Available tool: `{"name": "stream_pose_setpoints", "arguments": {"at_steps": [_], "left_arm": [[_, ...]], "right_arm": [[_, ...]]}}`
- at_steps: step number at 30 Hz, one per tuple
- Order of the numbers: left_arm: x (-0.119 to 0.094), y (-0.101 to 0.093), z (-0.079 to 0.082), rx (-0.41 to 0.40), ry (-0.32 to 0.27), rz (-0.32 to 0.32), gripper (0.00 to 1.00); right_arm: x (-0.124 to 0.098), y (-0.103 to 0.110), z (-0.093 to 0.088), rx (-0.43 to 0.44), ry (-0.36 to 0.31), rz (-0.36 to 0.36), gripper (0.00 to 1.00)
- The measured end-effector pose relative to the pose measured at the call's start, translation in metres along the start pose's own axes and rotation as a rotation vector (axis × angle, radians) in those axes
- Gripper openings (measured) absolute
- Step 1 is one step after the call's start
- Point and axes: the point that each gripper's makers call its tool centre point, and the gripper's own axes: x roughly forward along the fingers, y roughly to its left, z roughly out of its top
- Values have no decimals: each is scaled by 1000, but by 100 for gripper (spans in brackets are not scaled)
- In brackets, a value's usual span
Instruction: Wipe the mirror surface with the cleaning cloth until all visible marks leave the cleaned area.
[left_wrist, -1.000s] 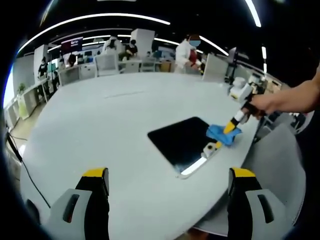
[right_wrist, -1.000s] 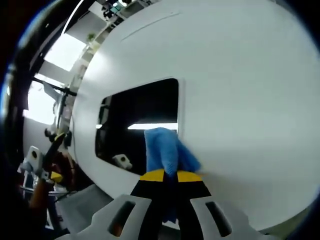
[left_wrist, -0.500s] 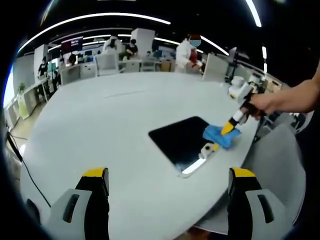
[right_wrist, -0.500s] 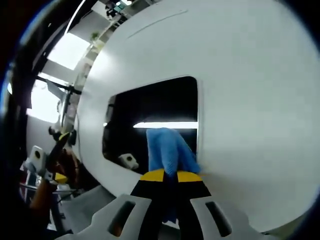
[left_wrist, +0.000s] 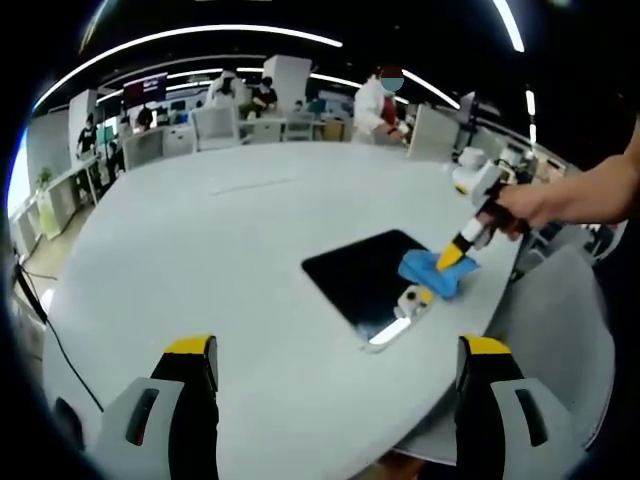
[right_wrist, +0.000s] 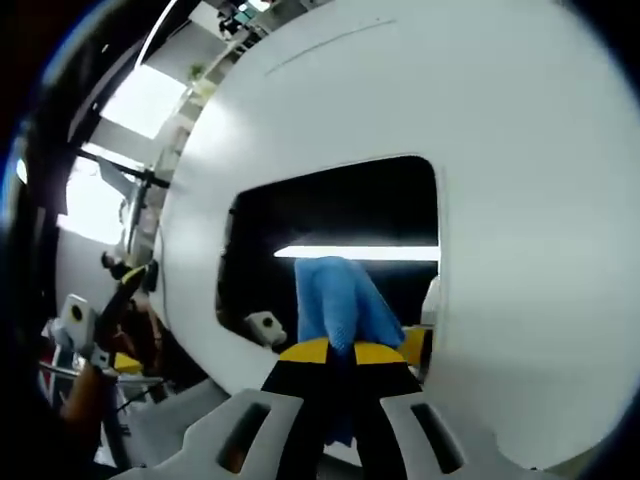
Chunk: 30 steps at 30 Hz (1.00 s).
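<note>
A dark rectangular mirror lies flat near the right edge of the pale round table. My right gripper is shut on a blue cleaning cloth and presses it onto the mirror's right side; a hand holds the tool. In the right gripper view the cloth sticks up from the shut gripper over the mirror, which reflects a ceiling light strip. My left gripper hangs open over the table's near part, well away from the mirror, holding nothing.
Chairs, desks and several people stand beyond the table's far edge. A grey chair sits at the table's right side, under the hand. A cable runs along the floor at left.
The right gripper has slid the cloth farther onto the mirror, from its right edge toward the middle. The left gripper has stayed still.
</note>
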Motion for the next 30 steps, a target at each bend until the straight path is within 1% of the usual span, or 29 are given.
{"name": "stream_pose_setpoints", "arguments": {"at_steps": [6,10,13,17,21,26,30], "left_arm": [[-1,0,-2,-4,4,2,100],[-2,2,-4,-9,6,5,100],[-2,3,-4,-12,5,7,100],[-1,4,-3,-15,1,7,100],[1,6,-4,-20,-5,5,100],[0,3,-3,-9,-5,-7,100],[-4,8,-3,-10,-6,-3,100]], "right_arm": [[8,14,4,-22,1,2,1],[12,20,7,-49,4,-14,1],[13,22,7,-66,13,-57,1],[16,27,9,-98,7,-89,1],[20,36,10,-100,11,-90,0],[28,48,10,-134,28,-111,0],[34,57,10,-138,39,-110,0]]}}
